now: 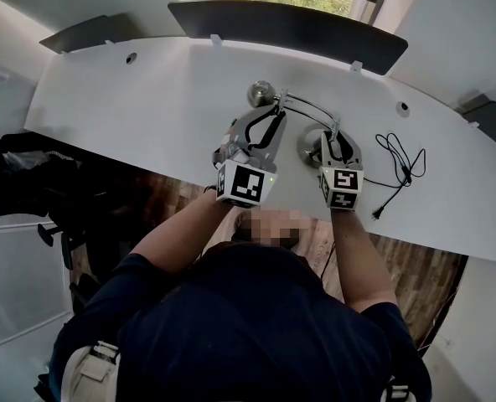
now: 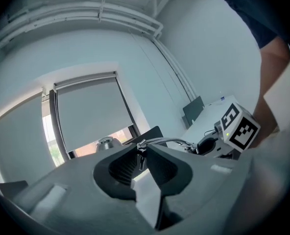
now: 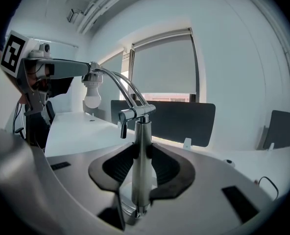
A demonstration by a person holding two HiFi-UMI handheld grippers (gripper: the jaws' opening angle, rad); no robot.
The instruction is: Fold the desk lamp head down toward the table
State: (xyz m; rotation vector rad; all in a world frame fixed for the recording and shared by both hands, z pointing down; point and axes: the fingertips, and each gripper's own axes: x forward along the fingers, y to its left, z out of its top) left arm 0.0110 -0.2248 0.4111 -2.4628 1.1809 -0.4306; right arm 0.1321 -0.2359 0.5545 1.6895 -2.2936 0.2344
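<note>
1. In its own view, the right hand-held gripper (image 3: 143, 148) is clamped on the lamp's upright chrome post (image 3: 144, 129), with a pad pressed to each side just above the base (image 1: 308, 146). We take this as the bracing grip that keeps the lamp from tipping.

2. The left hand-held gripper (image 2: 141, 151) has its jaws drawn in on the thin lamp arm (image 3: 118, 82) at the far end, right by the lamp head (image 3: 92, 98). The narrow metal sits between the pads, so we read it as held.

3. The lamp stands near the front edge of the white tabletop (image 1: 147, 99). Its arm arches from the top of the post across to the head on our left.

4. In the right gripper view the head hangs clear of the tabletop, with open space under the bulb. We judge that the fold itself is not yet made.

5. Done so far, as we see it: both grips are in place. Left to do: swing the arm at its joint so the head drops to the tabletop, then let go.

6. A black cable (image 1: 399, 162) lies loose to the right of the lamp, well apart from the head's way down.
</note>
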